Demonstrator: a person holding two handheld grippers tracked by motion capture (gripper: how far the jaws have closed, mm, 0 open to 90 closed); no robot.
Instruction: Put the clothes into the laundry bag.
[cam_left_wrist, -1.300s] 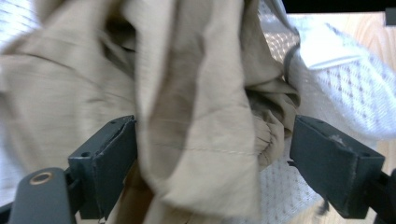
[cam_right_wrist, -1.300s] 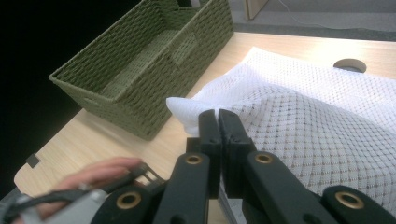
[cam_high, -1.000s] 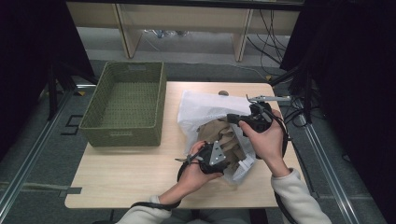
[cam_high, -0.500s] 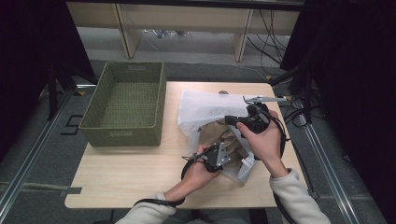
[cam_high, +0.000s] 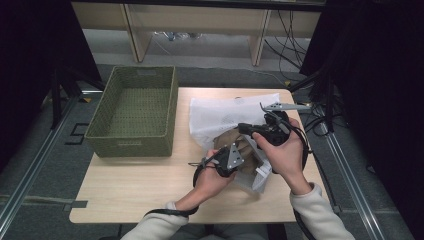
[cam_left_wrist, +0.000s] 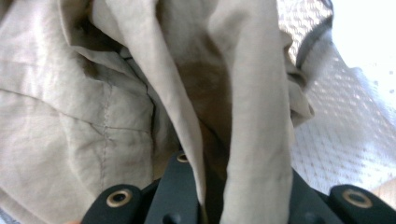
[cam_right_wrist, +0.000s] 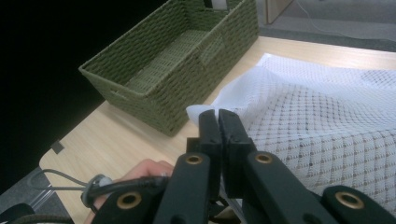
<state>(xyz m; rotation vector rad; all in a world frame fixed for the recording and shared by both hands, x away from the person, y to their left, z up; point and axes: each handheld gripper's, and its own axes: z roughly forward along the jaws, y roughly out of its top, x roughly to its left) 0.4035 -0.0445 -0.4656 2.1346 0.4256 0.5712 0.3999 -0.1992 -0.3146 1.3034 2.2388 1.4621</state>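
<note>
A white mesh bag (cam_high: 225, 114) lies on the wooden table (cam_high: 150, 185), with a tan garment (cam_high: 234, 141) bunched at its near opening. My left gripper (cam_high: 241, 150) is pushed into that garment. In the left gripper view a fold of the tan cloth (cam_left_wrist: 116, 93) runs between the jaws of the left gripper (cam_left_wrist: 233, 184), and the bag's mesh (cam_left_wrist: 345, 140) lies beyond it. Just above, my right gripper (cam_high: 245, 129) holds the bag's edge up. Seen in the right gripper view, the right gripper (cam_right_wrist: 217, 116) is shut, with a corner of the mesh bag (cam_right_wrist: 317, 121) pinched at its tips.
An olive woven basket (cam_high: 135, 110) stands on the table's left half, open side up with nothing in it, and appears again in the right gripper view (cam_right_wrist: 187, 60). Bare wood lies in front of it. Cables hang off the table's right edge (cam_high: 310, 125).
The left hand has slid slightly forward and right, deeper into the tan garment at the bag's mouth. The right gripper has kept its hold on the mesh and barely shifted.
</note>
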